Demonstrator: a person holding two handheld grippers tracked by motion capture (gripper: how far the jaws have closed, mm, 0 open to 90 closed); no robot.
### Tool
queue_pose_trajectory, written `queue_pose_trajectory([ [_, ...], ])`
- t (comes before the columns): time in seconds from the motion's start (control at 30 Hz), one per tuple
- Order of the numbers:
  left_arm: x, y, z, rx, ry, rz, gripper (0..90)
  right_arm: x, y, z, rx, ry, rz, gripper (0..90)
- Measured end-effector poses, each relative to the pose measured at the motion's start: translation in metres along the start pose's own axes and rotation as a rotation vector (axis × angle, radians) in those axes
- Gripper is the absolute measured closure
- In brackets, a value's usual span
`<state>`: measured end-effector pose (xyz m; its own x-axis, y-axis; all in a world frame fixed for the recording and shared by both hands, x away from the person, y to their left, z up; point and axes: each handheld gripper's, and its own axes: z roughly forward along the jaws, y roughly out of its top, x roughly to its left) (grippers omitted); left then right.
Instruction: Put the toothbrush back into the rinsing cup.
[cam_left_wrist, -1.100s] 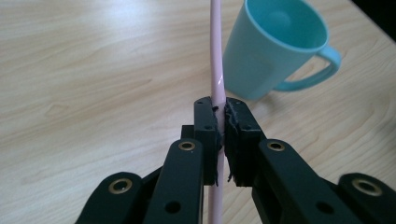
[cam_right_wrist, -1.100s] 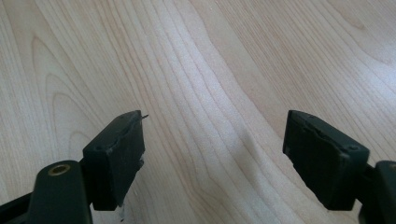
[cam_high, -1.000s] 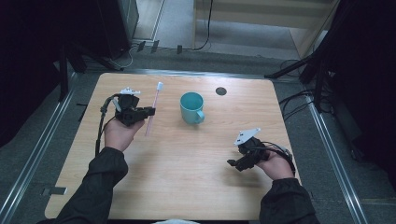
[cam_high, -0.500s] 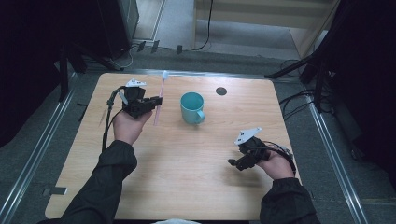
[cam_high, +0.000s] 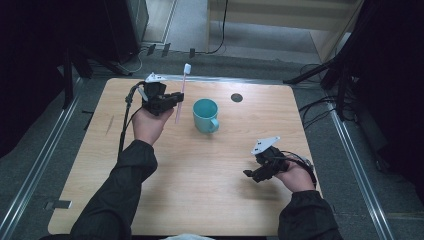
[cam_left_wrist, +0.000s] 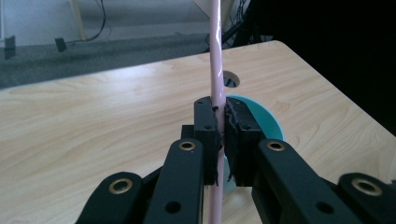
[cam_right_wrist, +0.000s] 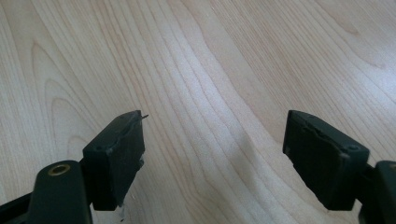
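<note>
A pink toothbrush (cam_high: 181, 92) with a white head stands nearly upright in the air, clamped by my left gripper (cam_high: 176, 97) just left of a teal mug (cam_high: 205, 115). In the left gripper view the pink handle (cam_left_wrist: 216, 56) runs up between the two pads, and the mug (cam_left_wrist: 261, 114) sits right behind the jaws. My right gripper (cam_high: 252, 175) hovers low over the table at the front right, open with nothing between its jaws. The right gripper view has those jaws (cam_right_wrist: 212, 156) spread wide over bare wood.
The wooden table (cam_high: 200, 185) has a round cable hole (cam_high: 236, 97) behind the mug. Metal rails run along both sides of the table. Cables and dark stand legs lie on the floor beyond the far edge.
My left gripper has lifted the toothbrush and carried it toward the mug, tipping it from lying slanted to nearly upright. The right gripper has stayed where it was.
</note>
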<state>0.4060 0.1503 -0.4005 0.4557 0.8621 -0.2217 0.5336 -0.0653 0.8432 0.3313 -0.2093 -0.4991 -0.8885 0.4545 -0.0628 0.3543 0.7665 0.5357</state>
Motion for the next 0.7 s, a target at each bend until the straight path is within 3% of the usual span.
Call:
queue_pose_trajectory([
  [0.37,-0.019,0.02,0.01,-0.05,-0.008,0.032,84.0,0.0,0.0,0.0,-0.004,0.0,-0.002,20.7],
  [0.7,-0.032,0.032,0.029,-0.047,-0.02,0.045,83.9,-0.001,0.001,0.0,-0.011,0.001,0.013,20.7],
])
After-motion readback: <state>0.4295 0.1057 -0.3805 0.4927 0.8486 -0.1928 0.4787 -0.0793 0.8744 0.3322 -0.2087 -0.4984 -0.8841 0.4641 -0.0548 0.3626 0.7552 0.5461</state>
